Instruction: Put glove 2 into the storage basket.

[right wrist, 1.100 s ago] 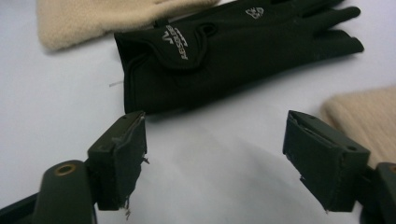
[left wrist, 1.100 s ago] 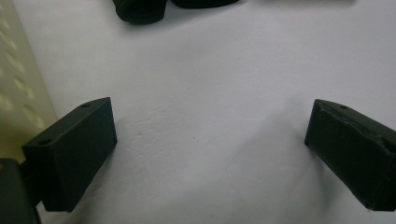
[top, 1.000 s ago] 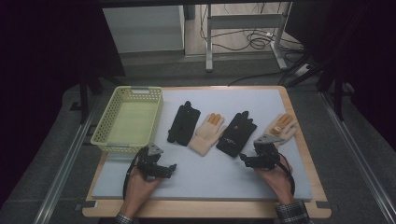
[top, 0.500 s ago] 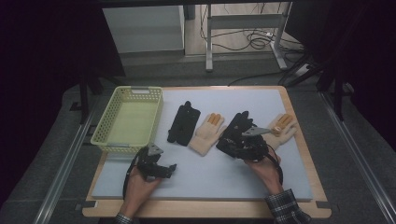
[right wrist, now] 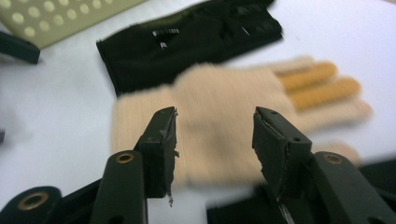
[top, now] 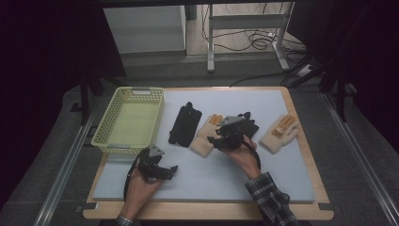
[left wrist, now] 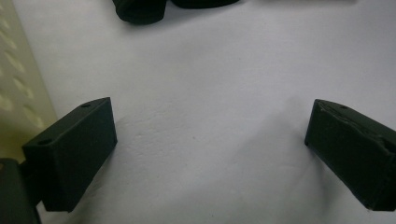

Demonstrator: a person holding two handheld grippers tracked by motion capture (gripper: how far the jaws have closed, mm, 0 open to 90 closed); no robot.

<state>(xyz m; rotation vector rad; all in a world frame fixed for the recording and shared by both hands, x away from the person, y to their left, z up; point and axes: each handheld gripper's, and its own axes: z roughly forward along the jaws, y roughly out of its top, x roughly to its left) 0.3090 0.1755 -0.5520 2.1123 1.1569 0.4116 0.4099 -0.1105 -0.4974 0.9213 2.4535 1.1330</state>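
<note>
1. While the left gripper (top: pixel 157 167) waits at lower left of the high view, jaws wide apart over bare counter (top: pixel 291 188), it seems parked out of the way.
2. Right gripper (top: pixel 217 140) hangs over the tan glove (right wrist: pixel 210 135) at mid-frame; its jaws have just been closing, yet they are apart and grip nothing, the cuff lying below them, likely lining up a pinch.
3. Black glove (top: pixel 184 125) lies just left of the tan one, toward the basket (top: pixel 106 139) at upper left, probably the drop spot.
</note>
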